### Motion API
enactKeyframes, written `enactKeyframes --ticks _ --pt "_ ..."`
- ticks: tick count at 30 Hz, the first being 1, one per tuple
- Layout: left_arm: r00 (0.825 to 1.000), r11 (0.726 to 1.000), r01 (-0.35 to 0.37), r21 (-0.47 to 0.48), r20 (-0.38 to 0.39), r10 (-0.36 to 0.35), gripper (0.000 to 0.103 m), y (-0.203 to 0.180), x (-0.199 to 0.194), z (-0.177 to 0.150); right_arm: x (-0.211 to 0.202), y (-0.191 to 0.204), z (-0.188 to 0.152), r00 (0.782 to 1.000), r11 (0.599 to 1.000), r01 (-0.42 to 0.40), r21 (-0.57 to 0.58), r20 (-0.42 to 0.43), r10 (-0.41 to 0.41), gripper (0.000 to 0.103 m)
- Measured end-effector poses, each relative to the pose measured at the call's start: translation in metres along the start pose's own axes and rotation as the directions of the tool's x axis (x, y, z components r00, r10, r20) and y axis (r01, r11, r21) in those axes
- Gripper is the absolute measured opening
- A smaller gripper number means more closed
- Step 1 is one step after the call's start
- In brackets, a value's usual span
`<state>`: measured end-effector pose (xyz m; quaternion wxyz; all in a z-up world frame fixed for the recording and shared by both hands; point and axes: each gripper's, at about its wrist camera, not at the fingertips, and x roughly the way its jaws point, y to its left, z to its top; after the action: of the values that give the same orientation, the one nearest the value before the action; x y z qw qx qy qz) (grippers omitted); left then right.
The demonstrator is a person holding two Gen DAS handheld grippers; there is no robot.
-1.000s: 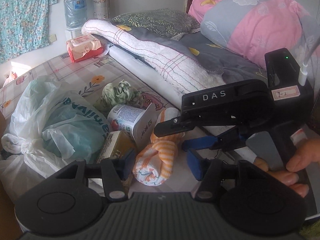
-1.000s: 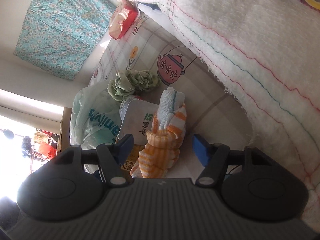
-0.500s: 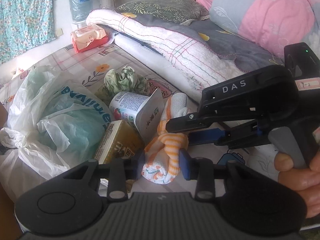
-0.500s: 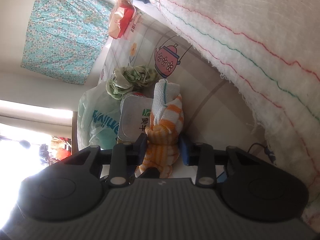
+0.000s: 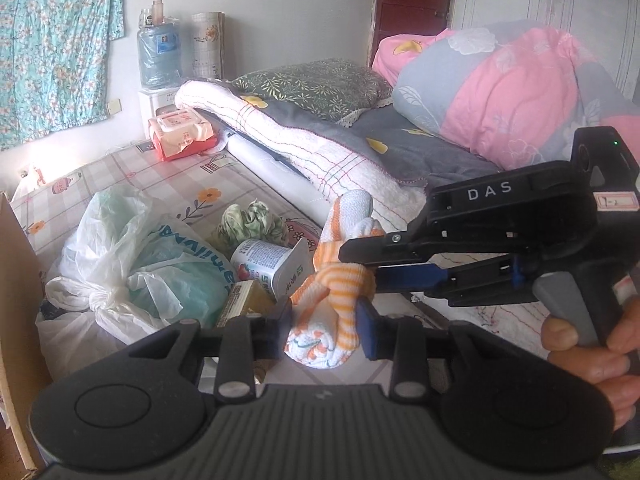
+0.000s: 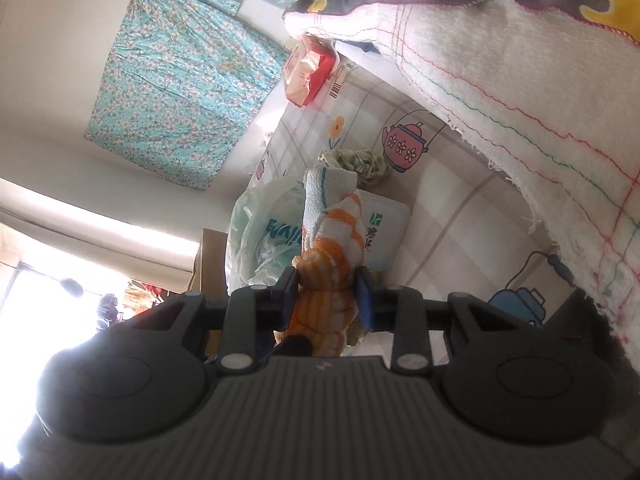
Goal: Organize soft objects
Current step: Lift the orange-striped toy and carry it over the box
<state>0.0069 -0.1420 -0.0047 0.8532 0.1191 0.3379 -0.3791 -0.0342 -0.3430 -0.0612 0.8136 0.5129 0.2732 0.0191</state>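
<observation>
The knotted orange-and-white striped terry towel (image 5: pixel 336 292) hangs between both tools, clear of the patterned bed sheet (image 5: pixel 120 176) below. The left gripper (image 5: pixel 326 330) clamps its lower, flower-printed end between two blue pads, and the right gripper (image 6: pixel 326 294) pinches the orange knot just above that, its black body reaching in across the left wrist view from the right, with a hand (image 5: pixel 592 344) on its trigger. Directly ahead of the left gripper, touching the towel's left side, a tipped white yogurt cup with a peeled-back lid (image 5: pixel 272 266) lies on its side; a small yellow-brown carton (image 5: pixel 248 302) sits just below it, close against the left pad. Further left of that tool a tied translucent white-and-green plastic bag (image 5: pixel 152 264) bulges, with a brown cardboard edge (image 5: pixel 16 300) beyond it. Just behind the cup is a crumpled green-and-white cloth bundle (image 5: pixel 250 222). Well ahead and left lies a red-and-pink pack of wet wipes (image 5: pixel 182 136). To the right of both tools a rolled white quilted blanket with coloured stitching (image 6: pixel 520 80) runs along the bed, close beside the raised towel, under a grey cover; a pink-and-grey duvet (image 5: pixel 500 92) is heaped further right.
</observation>
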Motion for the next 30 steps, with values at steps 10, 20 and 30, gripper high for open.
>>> enactKeyframes --ticks 10,20,30 --pt "0.975 0.984 -0.120 -0.133 0.171 0.142 0.035 0.033 -0.081 -0.006 0.013 0.101 -0.012 0.991 0.957 -0.127 -0.262 -0.084 0.108 0.029" --pt "0.936 0.906 -0.226 -0.358 0.178 0.304 0.035 0.119 -0.147 -0.041 0.100 0.200 -0.060 0.938 0.881 -0.241 -0.408 -0.332 0.103 0.029" --pt "0.868 0.695 -0.399 -0.598 -0.002 0.497 0.035 0.219 -0.198 -0.099 0.247 0.297 -0.158 0.761 0.788 -0.373 -0.489 -0.647 -0.041 0.029"
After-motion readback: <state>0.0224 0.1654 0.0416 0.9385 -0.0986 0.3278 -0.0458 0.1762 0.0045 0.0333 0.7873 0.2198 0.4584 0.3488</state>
